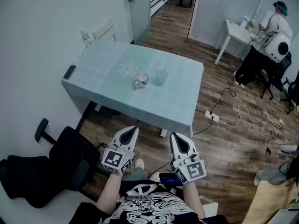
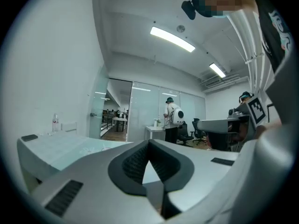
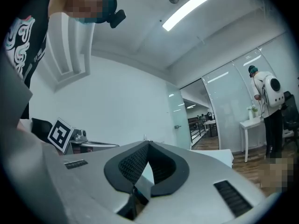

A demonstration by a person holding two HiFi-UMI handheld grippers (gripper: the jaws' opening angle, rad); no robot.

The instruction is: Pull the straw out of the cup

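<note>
The left gripper point(image 1: 134, 129) and right gripper point(image 1: 173, 136) are both closed tight with nothing in them, held side by side near the person, likely because the job has not begun. The straw point(image 1: 164, 64) stands in the cup point(image 1: 161, 77) on the table point(image 1: 105, 69), far off at twelve o'clock (a mug point(image 1: 142, 80) sits at the cup's nine o'clock).
</note>
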